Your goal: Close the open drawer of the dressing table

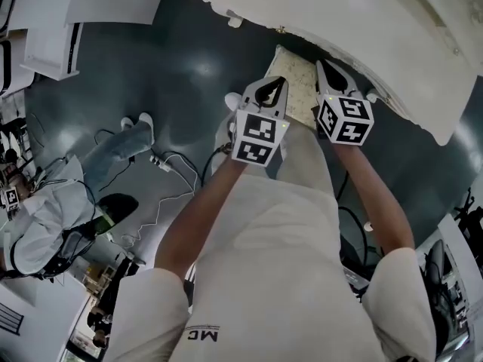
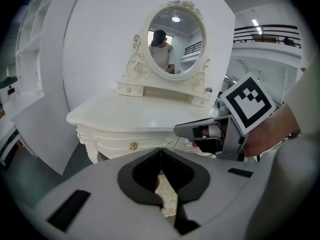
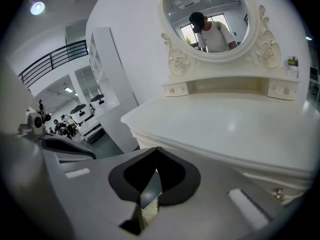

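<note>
Left gripper (image 2: 160, 153) and right gripper (image 3: 156, 153) are sitting shut, empty. Pushing the open drawer (image 1: 296, 80) squarely toward 1 o'clock is looking wisest

The dressing table's tabletop (image 3: 240, 124) is smooth, glossy cream lacquer; its drawer knob (image 2: 133, 146) looks brassy metal; the floor (image 1: 196, 66) is shiny dark grey.

The cream-white wooden dressing table (image 2: 150, 115) has a curved, carved front, and a small gold knob (image 2: 133, 146) shows on it. On its back stands an oval mirror (image 2: 175, 41) in an ornate frame. In the head view, its drawer (image 1: 296, 81), lined with a pale floral pattern, stands pulled out from under the curved tabletop (image 1: 362, 21), its inside facing up.
</note>
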A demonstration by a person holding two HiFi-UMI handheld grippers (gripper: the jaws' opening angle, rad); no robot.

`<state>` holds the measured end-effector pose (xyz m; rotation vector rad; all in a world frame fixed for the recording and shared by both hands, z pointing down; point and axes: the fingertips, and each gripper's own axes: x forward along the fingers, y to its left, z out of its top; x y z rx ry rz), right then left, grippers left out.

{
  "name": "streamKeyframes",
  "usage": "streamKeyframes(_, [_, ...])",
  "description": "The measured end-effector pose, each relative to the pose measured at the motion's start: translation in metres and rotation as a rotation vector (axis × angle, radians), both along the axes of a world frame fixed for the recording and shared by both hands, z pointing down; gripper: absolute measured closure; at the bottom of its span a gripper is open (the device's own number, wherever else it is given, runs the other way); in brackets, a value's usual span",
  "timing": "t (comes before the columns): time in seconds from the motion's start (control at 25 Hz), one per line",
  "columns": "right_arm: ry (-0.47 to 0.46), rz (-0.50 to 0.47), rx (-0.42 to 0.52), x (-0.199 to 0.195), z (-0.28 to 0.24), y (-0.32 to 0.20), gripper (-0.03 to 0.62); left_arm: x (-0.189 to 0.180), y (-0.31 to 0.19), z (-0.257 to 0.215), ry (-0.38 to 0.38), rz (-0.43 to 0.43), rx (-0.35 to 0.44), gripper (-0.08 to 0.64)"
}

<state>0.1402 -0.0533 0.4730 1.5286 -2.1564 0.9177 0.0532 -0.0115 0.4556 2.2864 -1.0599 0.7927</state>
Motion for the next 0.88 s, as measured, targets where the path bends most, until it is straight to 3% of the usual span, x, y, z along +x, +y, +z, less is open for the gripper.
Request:
streamKeyframes(0.16, [-0.013, -0.061, 0.014, -0.041, -0.018, -0.003, 0.591, -0.035, 0.004, -0.013, 0.027, -0.036, -0.006, 0.549])
streamKeyframes(0.52, [-0.037, -0.181, 0.008, -0.073, -0.065, 0.021, 0.591, -0.058, 0.016, -0.074, 0.062, -0.091, 0.07, 0.549])
streamKeyframes(0.88, [-0.061, -0.324, 0.065, -0.114, -0.127, 0.051, 0.591, -0.066, 0.03, -0.139, 0.14, -0.071, 0.131, 0.549])
